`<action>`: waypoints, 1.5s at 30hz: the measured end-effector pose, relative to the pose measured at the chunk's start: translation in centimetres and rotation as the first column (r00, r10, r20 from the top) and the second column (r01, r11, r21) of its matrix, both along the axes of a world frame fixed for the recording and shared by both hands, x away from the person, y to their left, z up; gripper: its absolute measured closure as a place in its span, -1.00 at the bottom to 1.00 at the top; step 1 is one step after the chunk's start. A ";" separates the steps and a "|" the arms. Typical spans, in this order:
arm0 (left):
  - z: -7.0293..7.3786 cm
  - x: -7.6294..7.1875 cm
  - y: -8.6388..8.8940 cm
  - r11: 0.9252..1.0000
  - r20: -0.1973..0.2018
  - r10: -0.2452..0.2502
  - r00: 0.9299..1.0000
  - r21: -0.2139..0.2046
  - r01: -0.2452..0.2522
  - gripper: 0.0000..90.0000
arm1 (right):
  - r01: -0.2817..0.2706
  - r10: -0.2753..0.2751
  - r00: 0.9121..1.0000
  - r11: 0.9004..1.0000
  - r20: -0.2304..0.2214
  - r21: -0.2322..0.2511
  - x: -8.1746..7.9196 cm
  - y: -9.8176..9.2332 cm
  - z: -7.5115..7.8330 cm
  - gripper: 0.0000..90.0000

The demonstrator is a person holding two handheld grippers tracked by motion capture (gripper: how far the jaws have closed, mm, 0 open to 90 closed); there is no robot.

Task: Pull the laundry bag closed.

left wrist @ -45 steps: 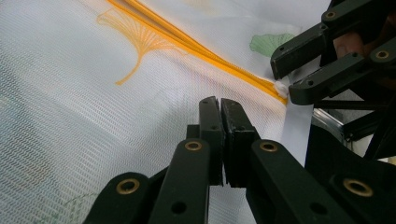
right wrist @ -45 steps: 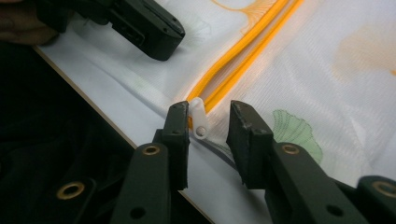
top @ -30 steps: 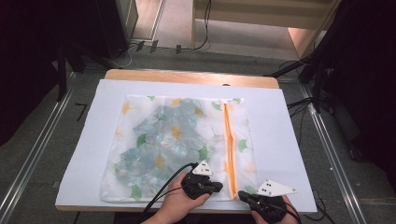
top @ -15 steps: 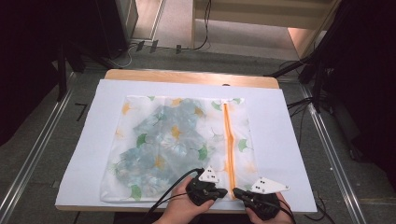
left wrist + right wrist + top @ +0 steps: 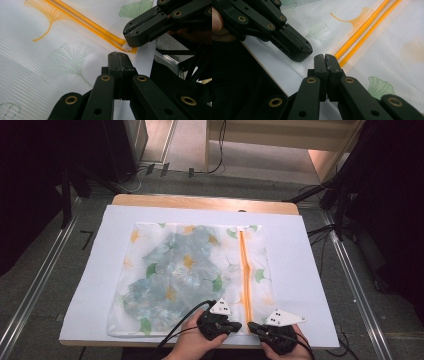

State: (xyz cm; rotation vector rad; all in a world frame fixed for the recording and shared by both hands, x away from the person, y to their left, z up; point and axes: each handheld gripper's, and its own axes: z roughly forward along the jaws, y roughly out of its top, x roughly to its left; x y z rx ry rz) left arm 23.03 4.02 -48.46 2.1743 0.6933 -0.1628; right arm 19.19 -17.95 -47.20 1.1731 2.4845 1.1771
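A white mesh bag [image 5: 185, 270] printed with green and orange leaves lies flat on a white sheet [image 5: 305, 270]. Its orange zipper [image 5: 245, 270] runs from the far edge to the near edge. Both grippers sit at the zipper's near end, tips facing each other. My left gripper [image 5: 235, 325] is shut, resting on the mesh just left of the zipper [image 5: 82, 21]. My right gripper [image 5: 251, 326] is shut too, its tip over the zipper's end, where a small white tab [image 5: 126, 47] pokes out under it. Nothing shows between my right gripper's [image 5: 324, 58] jaws.
The sheet covers a wooden table [image 5: 200, 201] whose front edge lies just under both hands. Metal rails [image 5: 40, 280] run along both sides on the floor. Cables [image 5: 175, 335] trail back from the grippers.
The left gripper has slid right and slightly nearer, toward the zipper's near end. The right gripper has shifted a little left to meet it. The bag has not moved.
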 end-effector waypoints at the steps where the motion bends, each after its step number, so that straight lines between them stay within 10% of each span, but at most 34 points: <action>1: 0.0 0.0 0.0 1.000 0.001 -0.003 1.000 0.000 0.003 1.00 | -0.003 0.003 1.000 1.000 -0.011 0.005 0.0 -0.1 0.0 1.00; 45: -0.2 -0.5 -1.7 1.000 -0.024 -0.005 1.000 -0.013 0.005 1.00 | 0.084 -0.076 0.988 0.995 -0.132 0.053 0.9 -0.7 0.2 1.00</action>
